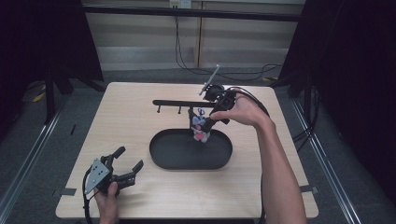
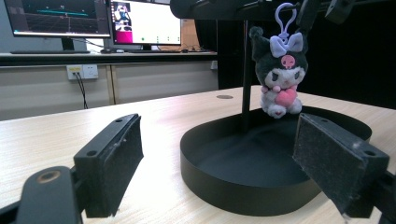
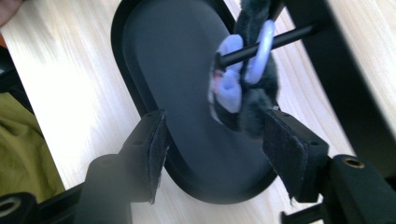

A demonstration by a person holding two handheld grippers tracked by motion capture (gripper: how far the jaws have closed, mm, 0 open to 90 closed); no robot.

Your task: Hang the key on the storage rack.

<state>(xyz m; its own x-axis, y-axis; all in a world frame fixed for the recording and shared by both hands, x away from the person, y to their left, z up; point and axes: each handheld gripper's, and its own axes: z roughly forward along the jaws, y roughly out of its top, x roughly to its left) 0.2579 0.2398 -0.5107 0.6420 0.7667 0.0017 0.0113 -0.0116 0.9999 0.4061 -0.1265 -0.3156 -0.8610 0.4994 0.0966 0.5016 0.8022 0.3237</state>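
Near left, the left gripper (image 1: 125,164) rests on the table (image 1: 140,112) in a hand, jaws wide, nothing between them. Mid-table sits the black tray (image 1: 163,156). Over its far edge the plush (image 1: 201,128) hangs by its lilac clip (image 3: 259,46) from a peg of the rack (image 1: 173,102). The right gripper (image 1: 205,125) stands by it, jaws apart, one pad (image 3: 285,149) just beside the plush, not pressing.

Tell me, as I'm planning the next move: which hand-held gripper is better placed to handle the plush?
Right. The right hand-held gripper is open just beside the plush hanging on the rack; the left hand-held gripper sits open at the table's near edge, away from it.
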